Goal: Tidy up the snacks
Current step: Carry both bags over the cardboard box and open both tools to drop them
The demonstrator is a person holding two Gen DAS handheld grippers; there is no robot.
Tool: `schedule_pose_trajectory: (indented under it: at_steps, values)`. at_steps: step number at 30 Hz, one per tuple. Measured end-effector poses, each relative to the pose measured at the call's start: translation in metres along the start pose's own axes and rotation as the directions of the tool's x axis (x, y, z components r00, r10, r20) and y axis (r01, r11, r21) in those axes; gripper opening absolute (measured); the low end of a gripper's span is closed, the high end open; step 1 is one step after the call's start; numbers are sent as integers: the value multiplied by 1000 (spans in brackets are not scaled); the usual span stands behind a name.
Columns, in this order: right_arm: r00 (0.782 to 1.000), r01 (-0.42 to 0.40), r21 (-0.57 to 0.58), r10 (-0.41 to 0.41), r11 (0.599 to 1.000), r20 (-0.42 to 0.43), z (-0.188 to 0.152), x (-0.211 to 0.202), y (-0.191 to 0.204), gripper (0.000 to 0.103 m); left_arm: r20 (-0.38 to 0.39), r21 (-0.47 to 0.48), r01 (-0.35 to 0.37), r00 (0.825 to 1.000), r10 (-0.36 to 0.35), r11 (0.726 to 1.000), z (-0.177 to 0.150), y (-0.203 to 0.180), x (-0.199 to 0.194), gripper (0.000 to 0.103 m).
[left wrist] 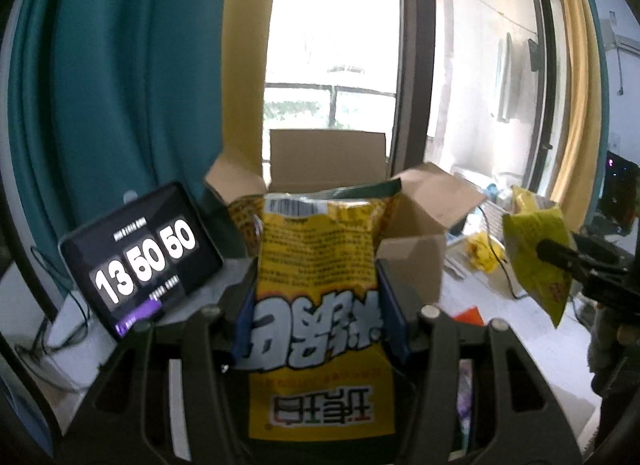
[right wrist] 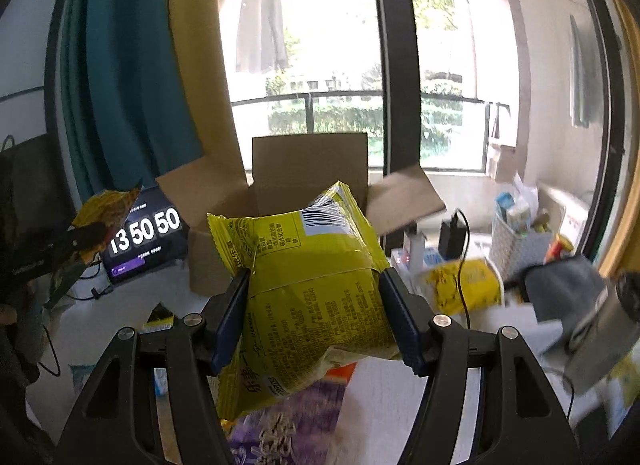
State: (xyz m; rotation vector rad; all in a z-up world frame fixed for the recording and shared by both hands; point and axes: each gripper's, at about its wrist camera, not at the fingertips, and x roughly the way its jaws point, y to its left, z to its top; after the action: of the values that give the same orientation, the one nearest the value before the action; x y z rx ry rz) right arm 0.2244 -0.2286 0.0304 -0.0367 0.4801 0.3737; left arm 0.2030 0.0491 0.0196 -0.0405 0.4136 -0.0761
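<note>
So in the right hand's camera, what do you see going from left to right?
Teal curtain → clock tablet → yellow-green snack bag in the right gripper → black charger → grey mesh basket.

Ahead I see the cardboard box (right wrist: 280,201) open-topped, flaps (right wrist: 404,201) splayed at each side, tablet (right wrist: 146,239) at its left, cluttered basket (right wrist: 520,241) toward the tabletop's right edge.

Two yellow snack bags (left wrist: 318,261) (right wrist: 316,285) held before open cardboard box (right wrist: 310,161).
</note>
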Motion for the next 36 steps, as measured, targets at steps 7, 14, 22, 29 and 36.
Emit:
schedule_pose_trajectory:
  at_steps: [7,14,22,29,36]
  values:
    - [999,-9,-30,10,1000,32,28,29,2,68,65,-1,-41,997,41,999,26,15,26,55]
    - [999,-11,-19,12,1000,37,53,70,-7,68,104,-39,-85,991,88,996,50,29,60,55]
    - [999,-23,-17,23,1000,31,78,126,-11,68,117,-39,-80,990,84,996,69,27,107,57]
    - [999,-22,13,22,1000,30,96,162,-22,68,52,-60,-42,998,45,997,77,29,157,64]
    - [999,-41,15,41,999,21,114,194,-24,93,34,-71,-18,999,21,997,84,25,172,91]
